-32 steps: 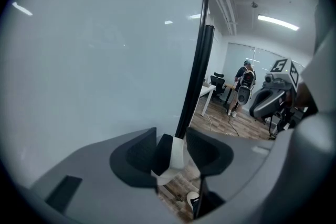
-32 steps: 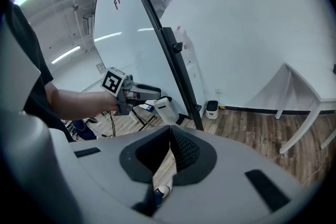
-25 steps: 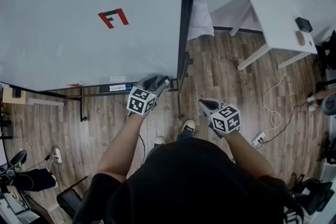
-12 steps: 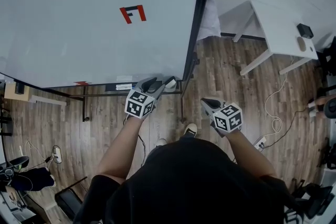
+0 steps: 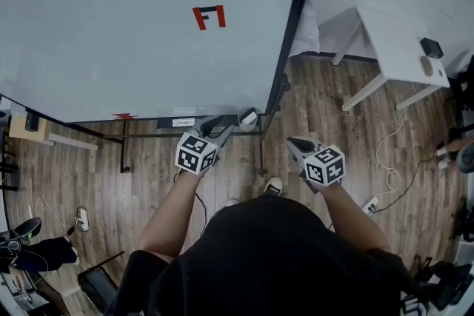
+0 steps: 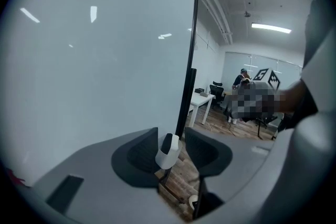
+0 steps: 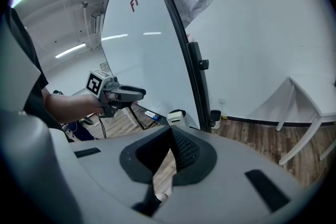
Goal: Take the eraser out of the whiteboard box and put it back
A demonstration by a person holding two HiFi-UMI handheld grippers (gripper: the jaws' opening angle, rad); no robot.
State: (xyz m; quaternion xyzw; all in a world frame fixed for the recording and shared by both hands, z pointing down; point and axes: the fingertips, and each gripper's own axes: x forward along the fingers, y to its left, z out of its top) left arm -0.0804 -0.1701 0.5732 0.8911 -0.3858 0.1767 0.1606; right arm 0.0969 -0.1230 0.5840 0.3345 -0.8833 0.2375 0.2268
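Observation:
The whiteboard (image 5: 111, 26) fills the upper left of the head view. A narrow tray (image 5: 159, 123) runs along its lower edge. The white-and-black eraser (image 5: 248, 117) sits at the tray's right end, beside the black frame post (image 5: 293, 33). My left gripper (image 5: 224, 125) points at the eraser from just short of it. Its jaws have just been closing, and they are open with nothing between them. In the left gripper view the eraser (image 6: 168, 151) shows ahead in the gap of the left gripper (image 6: 171, 131). My right gripper (image 5: 293, 142) hangs shut and empty to the right, also seen as the right gripper (image 7: 170, 131) in its own view.
A marker (image 7: 150, 114) lies in the tray left of the eraser (image 7: 176, 115). A white table (image 5: 396, 48) stands at the right on the wood floor, with cables (image 5: 385, 166) below it. A person sits far off, blurred, in the left gripper view.
Both grippers have risen a little towards the board. The eraser, hidden behind the left gripper's tips a second ago, now shows just beyond them. The left jaws stand slightly narrower.

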